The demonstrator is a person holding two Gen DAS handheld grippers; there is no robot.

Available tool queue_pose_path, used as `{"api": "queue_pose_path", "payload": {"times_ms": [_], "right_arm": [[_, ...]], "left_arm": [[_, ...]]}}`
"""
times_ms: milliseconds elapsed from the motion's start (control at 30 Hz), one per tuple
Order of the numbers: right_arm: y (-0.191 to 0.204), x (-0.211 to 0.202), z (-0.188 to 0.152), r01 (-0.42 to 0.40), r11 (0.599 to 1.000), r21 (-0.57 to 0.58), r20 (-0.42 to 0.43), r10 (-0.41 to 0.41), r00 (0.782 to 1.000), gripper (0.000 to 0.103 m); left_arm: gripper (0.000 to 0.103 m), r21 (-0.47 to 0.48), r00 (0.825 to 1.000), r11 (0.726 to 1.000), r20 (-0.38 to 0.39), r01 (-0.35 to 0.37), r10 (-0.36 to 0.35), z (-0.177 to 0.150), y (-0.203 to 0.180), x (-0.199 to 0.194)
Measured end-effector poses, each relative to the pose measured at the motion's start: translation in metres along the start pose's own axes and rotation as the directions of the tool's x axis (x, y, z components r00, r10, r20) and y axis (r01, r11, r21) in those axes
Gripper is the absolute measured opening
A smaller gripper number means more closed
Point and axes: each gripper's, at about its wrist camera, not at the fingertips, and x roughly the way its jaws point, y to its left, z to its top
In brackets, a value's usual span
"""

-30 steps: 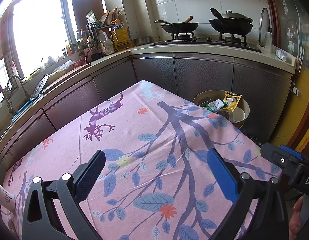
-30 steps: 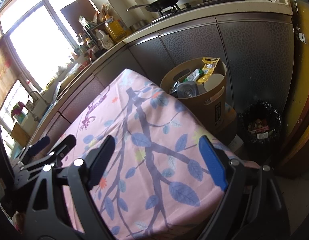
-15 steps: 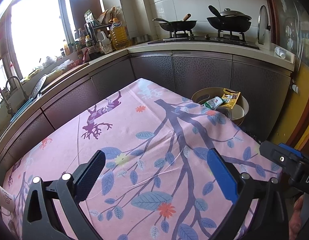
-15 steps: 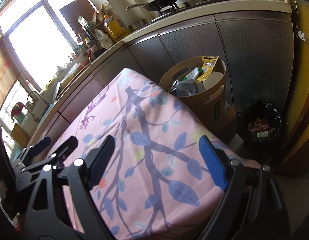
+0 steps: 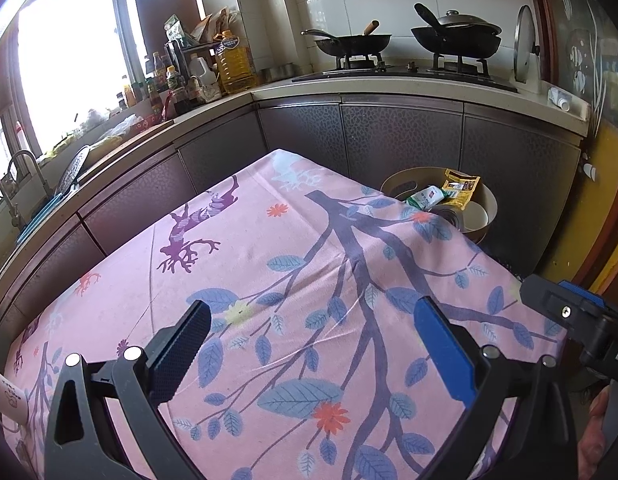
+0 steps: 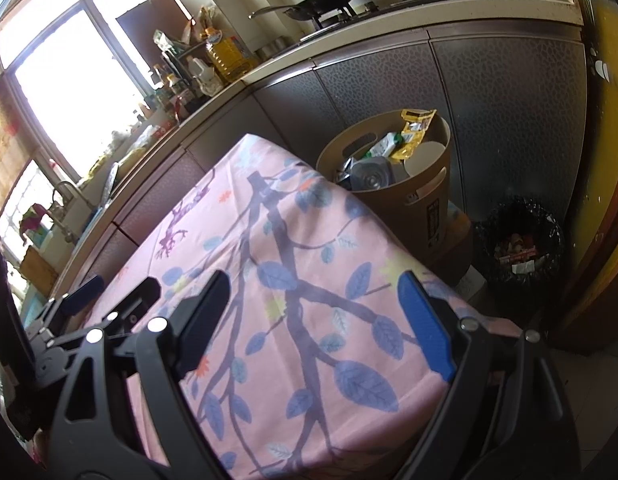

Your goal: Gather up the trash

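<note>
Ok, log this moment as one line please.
left gripper: open, empty | right gripper: open, empty | both over pink floral tablecloth | tan round bin: yellow wrapper, silver can inside

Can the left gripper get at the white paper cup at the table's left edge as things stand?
Probably yes. The left gripper is open and empty, and only bare pink floral tablecloth lies between it and the white paper cup.

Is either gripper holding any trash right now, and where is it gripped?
Nothing is held: left gripper and right gripper are both open above the pink floral tablecloth.
</note>
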Motion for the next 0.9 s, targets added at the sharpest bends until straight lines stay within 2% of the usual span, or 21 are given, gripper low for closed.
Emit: {"api": "queue_pose_path", "payload": {"times_ms": [233, 467, 900], "right_arm": [[-0.001, 0.003, -0.003, 0.003, 1.0, -0.003, -0.006, -0.003, 1.0, 0.083], [0.005, 0.003, -0.003, 0.005, 1.0, -0.029, -0.001, -0.005, 1.0, 0.083], [0.007, 0.005, -0.003, 0.009, 1.0, -0.028, -0.017, -0.01, 1.0, 0.083]], "left_arm": [[0.097, -0.006, 1.0, 1.0, -0.011, 0.002, -0.002, -0.002, 0.002, 0.004], [0.097, -0.059, 1.0, 0.998, -0.009, 0.005, -0.006, -0.005, 0.016, 0.008], [0.097, -0.049, 1.0, 0.999, -0.001, 0.009, -0.009, -0.003, 0.015, 0.006]]}}
